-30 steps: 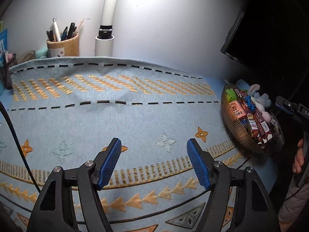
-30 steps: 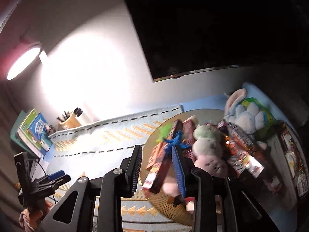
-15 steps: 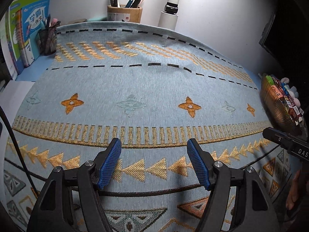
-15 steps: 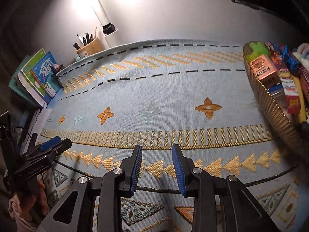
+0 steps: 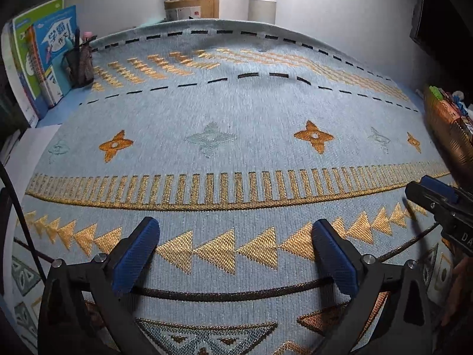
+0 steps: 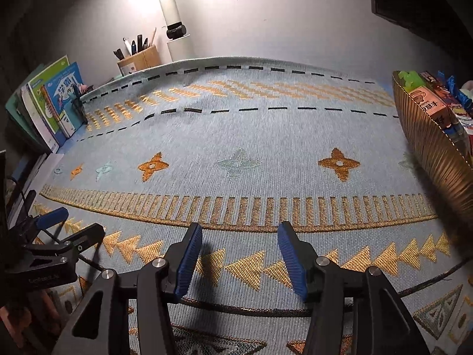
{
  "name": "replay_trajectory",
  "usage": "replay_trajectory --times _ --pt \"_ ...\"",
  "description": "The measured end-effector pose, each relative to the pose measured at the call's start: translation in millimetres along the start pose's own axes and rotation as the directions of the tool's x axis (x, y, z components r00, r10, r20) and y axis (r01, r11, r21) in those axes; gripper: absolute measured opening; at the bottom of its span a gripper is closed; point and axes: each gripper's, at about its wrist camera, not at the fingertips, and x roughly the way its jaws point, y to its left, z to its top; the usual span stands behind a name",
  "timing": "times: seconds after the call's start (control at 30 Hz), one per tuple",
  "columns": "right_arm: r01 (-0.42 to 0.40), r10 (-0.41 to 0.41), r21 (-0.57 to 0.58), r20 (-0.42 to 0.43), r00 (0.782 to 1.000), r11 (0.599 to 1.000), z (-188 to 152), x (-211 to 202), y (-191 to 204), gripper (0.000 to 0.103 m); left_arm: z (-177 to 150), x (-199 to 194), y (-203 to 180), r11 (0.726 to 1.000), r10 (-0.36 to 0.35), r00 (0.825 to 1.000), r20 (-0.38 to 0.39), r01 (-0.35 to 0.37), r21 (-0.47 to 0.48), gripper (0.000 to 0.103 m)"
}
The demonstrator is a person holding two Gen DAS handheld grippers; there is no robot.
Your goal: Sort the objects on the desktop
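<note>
Left wrist view: the left gripper [image 5: 235,238] hangs over the patterned blue mat [image 5: 236,112], jaws opening wide, nothing between them. The right gripper [image 6: 240,241] is likewise empty, its jaws parting above the gold triangles. The snack-filled golden basket [image 6: 428,145] sits at three o'clock on the mat's edge; the wooden pen holder [image 5: 192,7] stands at twelve, books [image 5: 41,50] at ten
</note>
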Motion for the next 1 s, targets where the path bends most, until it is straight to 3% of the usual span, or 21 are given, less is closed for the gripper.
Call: replay_trajectory --times 0.3,0.4,0.47,0.6,0.67,0.77,0.87,1.0 --pt "-0.003 0.003 -0.055 -0.017 1.0 0.998 -1 4 10 0.07 1 0 -3 1.0 0.016 1.0 0.003 -0.016 0.0 0.103" --pt "0.007 -0.012 -0.119 -0.043 0.999 0.993 -2 10 21 0.086 0 0 -3 1.0 0.016 1.0 0.003 -0.016 0.001 0.103" --pt "0.024 -0.037 -0.174 -0.071 0.997 0.984 -5 15 31 0.103 1 0 -3 1.0 0.016 1.0 0.002 -0.016 0.0 0.103" --pt "0.016 -0.027 -0.15 -0.07 0.997 0.989 -7 16 25 0.103 1 0 -3 1.0 0.015 1.0 0.002 -0.015 0.001 0.103" --pt "0.058 -0.068 -0.133 -0.067 0.995 0.989 -7 15 23 0.103 1 1 -3 1.0 0.015 1.0 0.002 -0.015 0.001 0.103" --pt "0.137 -0.139 -0.04 -0.053 0.989 0.99 -7 12 9 0.103 1 1 -3 1.0 0.015 1.0 0.002 -0.015 0.001 0.103" --pt "0.121 -0.119 0.043 -0.042 0.992 0.992 -5 8 -7 0.103 1 1 -3 1.0 0.014 1.0 0.002 -0.014 0.002 0.103" --pt "0.156 -0.156 0.003 -0.06 0.986 0.988 -4 11 -1 0.103 1 1 -3 1.0 0.014 1.0 0.002 -0.014 0.002 0.103"
